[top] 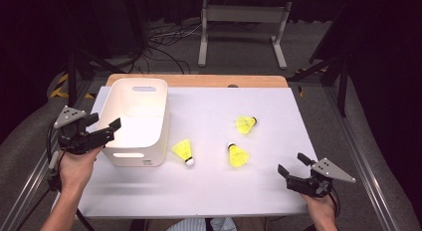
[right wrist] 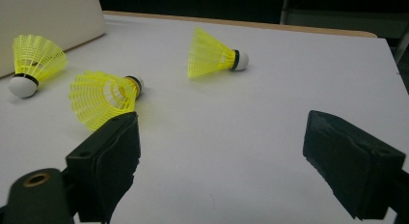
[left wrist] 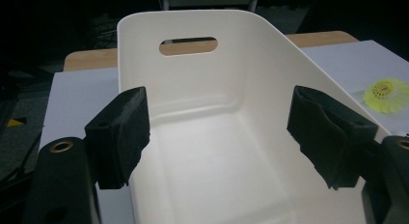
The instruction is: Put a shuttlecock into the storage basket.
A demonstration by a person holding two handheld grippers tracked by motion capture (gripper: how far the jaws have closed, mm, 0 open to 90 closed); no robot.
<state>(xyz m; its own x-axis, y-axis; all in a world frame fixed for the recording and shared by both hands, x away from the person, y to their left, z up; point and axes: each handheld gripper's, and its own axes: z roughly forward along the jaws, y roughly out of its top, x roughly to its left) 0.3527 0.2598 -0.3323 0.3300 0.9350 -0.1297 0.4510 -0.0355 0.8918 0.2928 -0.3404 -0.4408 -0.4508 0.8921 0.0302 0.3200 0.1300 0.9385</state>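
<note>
The work here looks like putting the three yellow shuttlecocks into the white bin [top: 137, 119], which stands at the left of the white table [top: 209, 191] and is empty inside. The left gripper [top: 105, 130] hangs over the near left rim of the bin with its jaws spread wide and nothing between them; in the left gripper view the bin floor lies directly under them. The right gripper [top: 293, 165] hovers low near the right front of the table, jaws also spread wide and empty. All shuttlecocks lie on their sides: one [top: 183, 151] just beside the bin's right wall, one [top: 237, 155] in the middle, nearest to the right gripper, and one [top: 246, 124] further back. In the right gripper view the middle one [right wrist: 101, 96] sits just ahead of one jaw, with its open skirt turned towards the camera. I judge the step in hand is the approach for the first pick. To do it well, the right gripper should come to the middle shuttlecock from the side and close near the cork, not on the soft skirt, which may bend or slip. It should close slowly, because such a light thing rolls easily when only one jaw touches it first.
</note>
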